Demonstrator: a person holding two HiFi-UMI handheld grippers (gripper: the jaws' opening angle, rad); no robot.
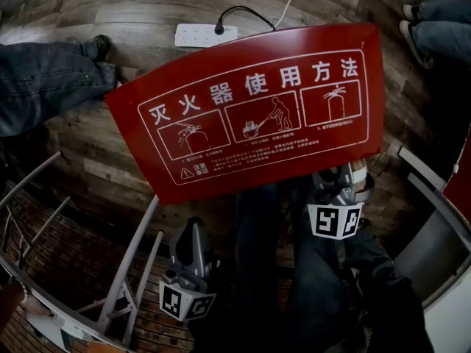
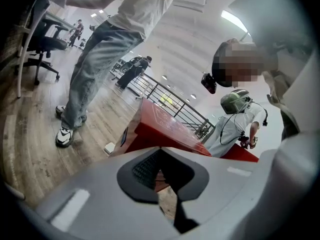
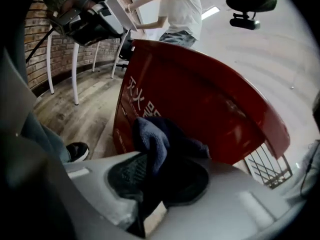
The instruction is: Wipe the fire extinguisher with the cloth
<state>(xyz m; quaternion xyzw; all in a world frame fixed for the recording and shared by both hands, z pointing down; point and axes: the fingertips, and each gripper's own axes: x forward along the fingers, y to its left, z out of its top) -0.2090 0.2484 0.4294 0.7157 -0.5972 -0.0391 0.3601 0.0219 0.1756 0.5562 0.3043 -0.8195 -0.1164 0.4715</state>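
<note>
The red fire extinguisher box [image 1: 250,109] stands on the wood floor, its sloped lid printed with white instruction pictures. My right gripper [image 1: 336,186] sits at the lid's lower right edge. In the right gripper view that gripper [image 3: 150,159] is shut on a dark blue cloth [image 3: 157,134], which bunches above the jaws just in front of the red box [image 3: 200,99]. My left gripper [image 1: 193,234] hangs lower left of the box, apart from it. In the left gripper view, the left gripper [image 2: 160,151] points toward the box [image 2: 160,126], shut and holding nothing. No extinguisher cylinder shows.
A white power strip [image 1: 206,34] lies on the floor behind the box. A person's jeans leg [image 1: 51,72] is at the left and shoes [image 1: 434,20] at the top right. White metal legs [image 1: 132,263] and brick stand at the lower left. A black railing [image 2: 170,101] runs behind.
</note>
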